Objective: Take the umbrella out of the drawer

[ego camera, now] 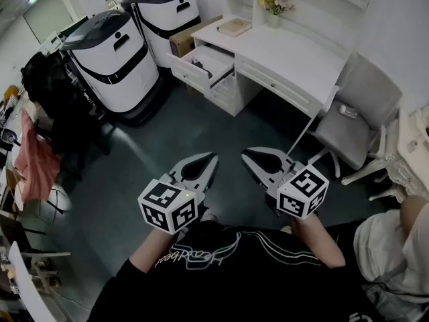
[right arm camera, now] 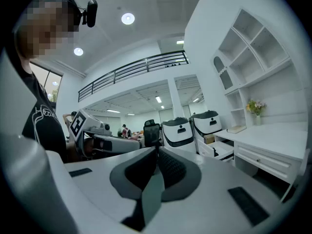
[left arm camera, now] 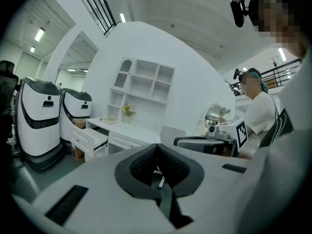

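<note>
Grippers empty, well apart from the drawer.
We had the left gripper (ego camera: 212, 157) and right gripper (ego camera: 247, 154) with jaws together on nothing. We couldn't make out the umbrella in the open drawer (ego camera: 209, 60). We expected it to be light, with slippery fabric over a stiff shaft, so grab the handle.

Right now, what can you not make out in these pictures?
Umbrella: seen in no view; the inside of the open drawer is too small in the head view, side-on in both gripper views.
Book: cover too small, head view.
Seated person: cut off by head view's right edge.
</note>
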A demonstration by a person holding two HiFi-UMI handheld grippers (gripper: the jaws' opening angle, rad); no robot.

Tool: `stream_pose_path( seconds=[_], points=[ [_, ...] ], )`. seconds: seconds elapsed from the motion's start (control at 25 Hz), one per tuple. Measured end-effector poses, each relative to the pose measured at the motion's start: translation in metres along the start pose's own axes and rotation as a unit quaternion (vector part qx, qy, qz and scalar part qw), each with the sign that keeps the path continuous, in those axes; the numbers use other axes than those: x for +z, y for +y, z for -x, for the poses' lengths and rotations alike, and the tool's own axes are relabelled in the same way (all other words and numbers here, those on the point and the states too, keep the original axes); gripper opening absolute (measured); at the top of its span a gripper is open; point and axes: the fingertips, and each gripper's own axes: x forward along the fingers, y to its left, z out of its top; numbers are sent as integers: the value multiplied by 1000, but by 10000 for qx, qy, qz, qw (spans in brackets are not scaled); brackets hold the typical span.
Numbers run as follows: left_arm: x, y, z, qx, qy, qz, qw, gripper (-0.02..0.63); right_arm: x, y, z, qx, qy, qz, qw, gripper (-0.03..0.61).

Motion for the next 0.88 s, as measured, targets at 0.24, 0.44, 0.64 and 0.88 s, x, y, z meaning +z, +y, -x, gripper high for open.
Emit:
stream_pose_path(
  seconds=[0.24, 0.44, 0.64, 0.88],
  points=[
    [-2, 1, -2, -17, 17, -16, 10000, 17, -1, -2, 2, -64, 1, -30, 10000, 52],
    [-2, 3, -8, 28, 35, -34, 10000, 17, -5, -11, 3, -84, 25, -5, 10000, 52],
    [-5, 20, -22, 107, 91, 30, 9999, 17, -8, -28, -11, 9, 1, -50, 10000, 54],
    [-8, 65, -52, 91, 186, 93, 9997, 17, -22, -67, -48, -41, 71, -179, 9998, 54]
  ],
)
